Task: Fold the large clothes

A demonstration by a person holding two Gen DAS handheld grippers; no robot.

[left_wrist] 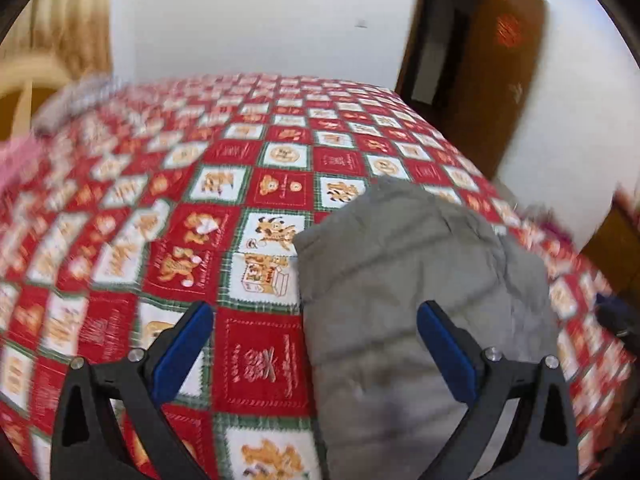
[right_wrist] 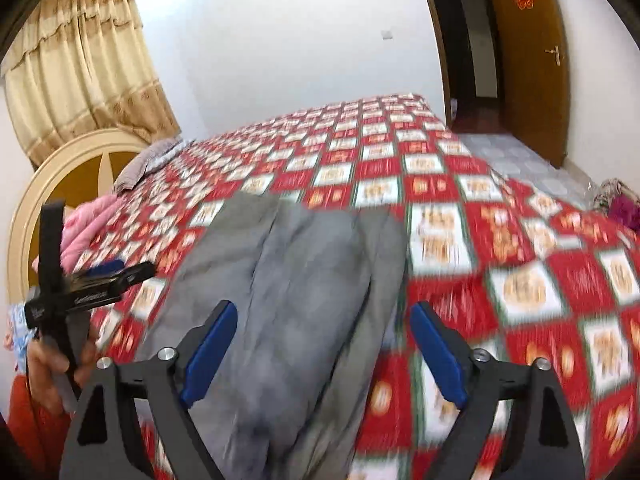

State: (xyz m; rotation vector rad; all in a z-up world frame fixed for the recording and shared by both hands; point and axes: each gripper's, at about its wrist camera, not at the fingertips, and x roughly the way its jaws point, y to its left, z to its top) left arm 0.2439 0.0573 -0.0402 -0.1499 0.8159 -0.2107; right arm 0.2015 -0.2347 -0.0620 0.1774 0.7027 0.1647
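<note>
Your left gripper (left_wrist: 314,350) and right gripper (right_wrist: 323,354) hover with jaws apart, holding nothing. The grey garment (left_wrist: 404,292) lies folded on the checkered bedspread (left_wrist: 256,184). Pink clothes (right_wrist: 90,226) sit near the headboard (right_wrist: 48,172); door (right_wrist: 532,64) beyond.

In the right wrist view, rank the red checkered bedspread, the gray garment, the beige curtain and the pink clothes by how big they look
1. red checkered bedspread
2. gray garment, enlarged by nearness
3. beige curtain
4. pink clothes
</note>
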